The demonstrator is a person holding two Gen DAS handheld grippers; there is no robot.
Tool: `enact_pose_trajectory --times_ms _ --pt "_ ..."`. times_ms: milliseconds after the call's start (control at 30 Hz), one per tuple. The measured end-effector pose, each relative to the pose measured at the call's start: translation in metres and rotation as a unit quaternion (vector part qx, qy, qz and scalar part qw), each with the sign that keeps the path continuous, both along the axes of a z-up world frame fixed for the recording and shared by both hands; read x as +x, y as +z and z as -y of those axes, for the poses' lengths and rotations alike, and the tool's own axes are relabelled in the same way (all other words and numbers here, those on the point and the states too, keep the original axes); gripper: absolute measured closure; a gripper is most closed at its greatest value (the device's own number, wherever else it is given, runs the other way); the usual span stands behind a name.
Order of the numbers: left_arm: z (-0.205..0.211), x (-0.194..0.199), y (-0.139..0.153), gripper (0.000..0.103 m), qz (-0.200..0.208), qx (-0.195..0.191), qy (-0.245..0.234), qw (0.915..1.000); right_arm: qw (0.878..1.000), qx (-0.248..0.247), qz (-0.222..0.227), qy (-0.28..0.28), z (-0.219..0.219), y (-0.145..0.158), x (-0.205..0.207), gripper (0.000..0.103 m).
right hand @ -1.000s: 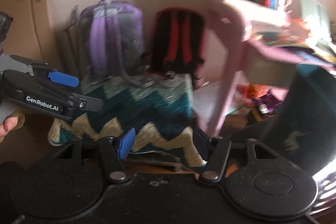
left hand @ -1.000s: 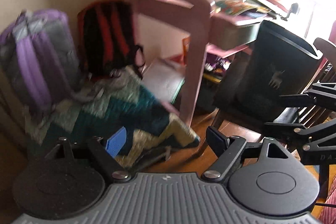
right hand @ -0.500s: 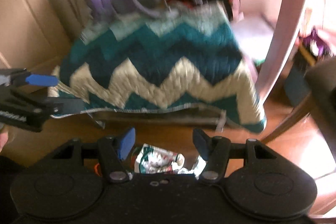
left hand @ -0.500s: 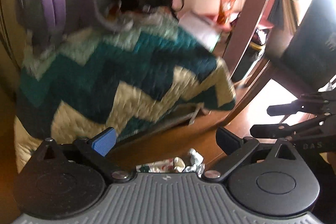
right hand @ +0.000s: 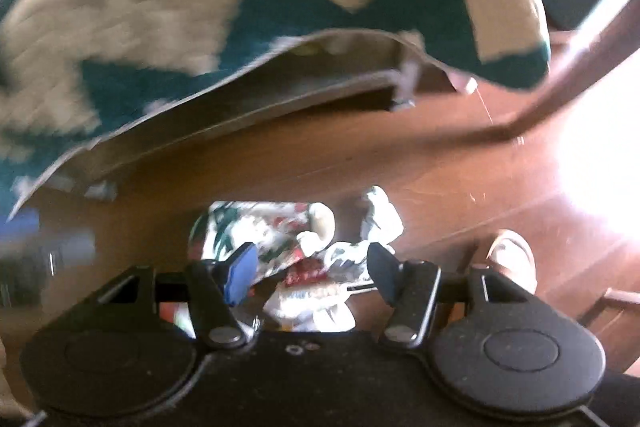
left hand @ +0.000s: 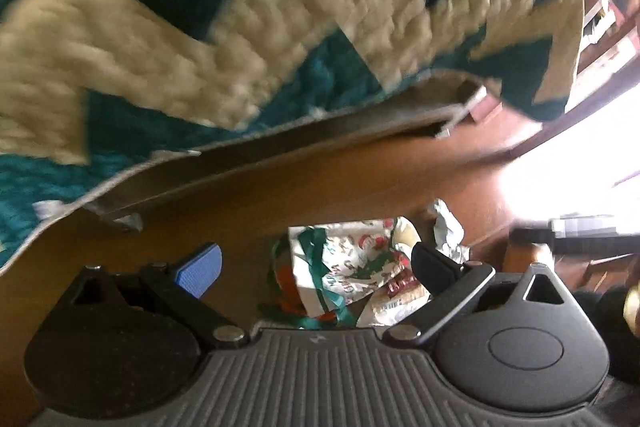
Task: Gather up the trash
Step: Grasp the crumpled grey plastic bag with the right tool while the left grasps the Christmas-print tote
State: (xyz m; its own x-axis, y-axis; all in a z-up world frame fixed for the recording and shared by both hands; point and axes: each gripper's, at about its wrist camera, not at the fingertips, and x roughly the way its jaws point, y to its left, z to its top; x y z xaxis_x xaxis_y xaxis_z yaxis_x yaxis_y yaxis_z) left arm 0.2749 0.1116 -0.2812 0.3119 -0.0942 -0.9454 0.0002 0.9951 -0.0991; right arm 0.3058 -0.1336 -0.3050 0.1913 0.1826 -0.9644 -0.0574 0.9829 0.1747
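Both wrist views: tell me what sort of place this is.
Probably a room in a home. A teal and cream zigzag blanket hangs over a low frame above a brown wooden floor, where printed wrapping paper and crumpled white paper lie as litter.

A teal and cream zigzag quilt hangs across the upper part of both views, its lower edge trimmed in grey. Just beneath that edge, a dark frame rail runs at a slant, ending to the right in a pale metal bracket. Below the quilt spreads a brown wooden floor, washed out to white by glare well to the right of the quilt. In the right wrist view, a thin brown furniture leg slants down past the quilt's right corner to the floor, and a light-coloured shoe rests on the boards far below that corner. Both views are blurred.
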Motion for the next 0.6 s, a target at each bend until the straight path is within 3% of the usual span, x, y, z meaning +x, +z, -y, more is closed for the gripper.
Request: enact_pose_trajectory --times_ms 167,367,600 --pt "0.031 0.013 -0.052 0.001 -0.017 0.019 -0.075 0.9969 0.997 -0.025 -0.042 -0.056 0.021 -0.057 0.034 0.043" --pt "0.073 0.019 -0.113 0.001 -0.045 0.031 -0.142 0.9884 0.986 -0.017 -0.117 -0.121 0.039 -0.129 0.052 0.043" --pt "0.092 0.024 -0.171 0.003 -0.066 0.043 -0.161 0.9837 0.979 -0.019 -0.155 -0.131 0.032 -0.188 0.064 0.043"
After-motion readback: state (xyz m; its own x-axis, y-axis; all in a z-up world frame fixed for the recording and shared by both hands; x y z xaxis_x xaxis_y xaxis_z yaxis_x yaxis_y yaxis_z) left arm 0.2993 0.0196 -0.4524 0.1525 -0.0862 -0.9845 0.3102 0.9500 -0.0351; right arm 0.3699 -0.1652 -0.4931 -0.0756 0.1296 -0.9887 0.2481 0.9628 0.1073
